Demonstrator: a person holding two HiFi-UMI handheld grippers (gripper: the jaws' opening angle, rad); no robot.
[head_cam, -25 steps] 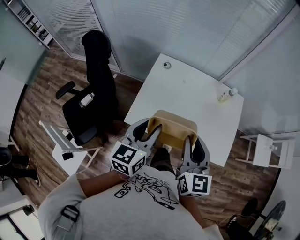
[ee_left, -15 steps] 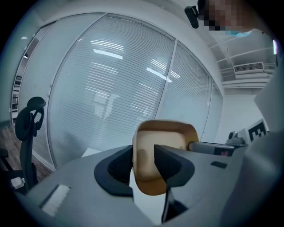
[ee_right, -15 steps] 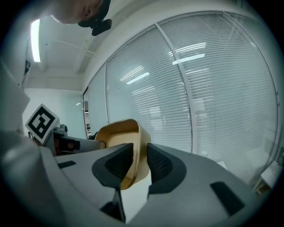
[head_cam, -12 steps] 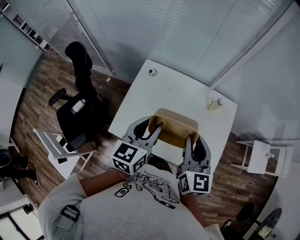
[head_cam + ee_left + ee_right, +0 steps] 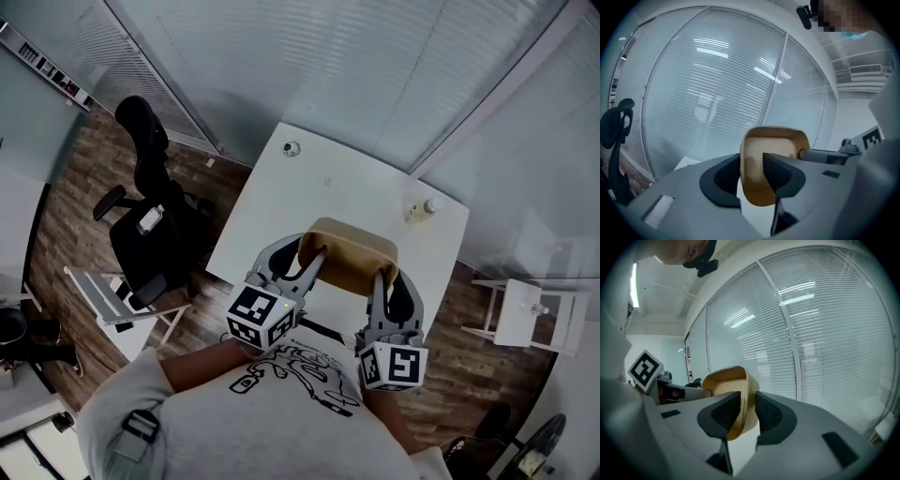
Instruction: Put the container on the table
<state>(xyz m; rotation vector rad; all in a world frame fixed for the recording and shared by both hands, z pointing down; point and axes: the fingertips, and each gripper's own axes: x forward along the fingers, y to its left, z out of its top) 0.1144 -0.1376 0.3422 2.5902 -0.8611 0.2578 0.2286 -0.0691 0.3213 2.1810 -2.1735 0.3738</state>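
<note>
Head view looks down on a tan, tub-like container (image 5: pixel 352 251) carried between the two grippers over the near edge of the white table (image 5: pixel 319 192) and, as far as this angle lets me judge, not yet resting on it; the left gripper (image 5: pixel 302 257) is clamped on the container's left rim and the right gripper (image 5: pixel 387 281) on its right rim, each with one jaw inside the wall and one outside, as the left gripper view and the right gripper view both show; the container is an open-topped basin with rounded corners, plain matt beige-brown, smooth-walled, with a thin lip and nothing seen inside the part of it in view; judged from that thin wall and from two rim pinches being enough to carry it, it is probably light, fairly stiff plastic, though the wall may flex a little under the jaws and the smooth surface could slip if a grip slackens or the hands drift apart; opposite sides of the rim, where it is gripped now, seem the sound place to hold, since that keeps it level; the tabletop ahead is largely bare, with a small bottle (image 5: pixel 419 208) near the far right corner and a small round object (image 5: pixel 291 148) near the far left corner, both well apart from the container.
</note>
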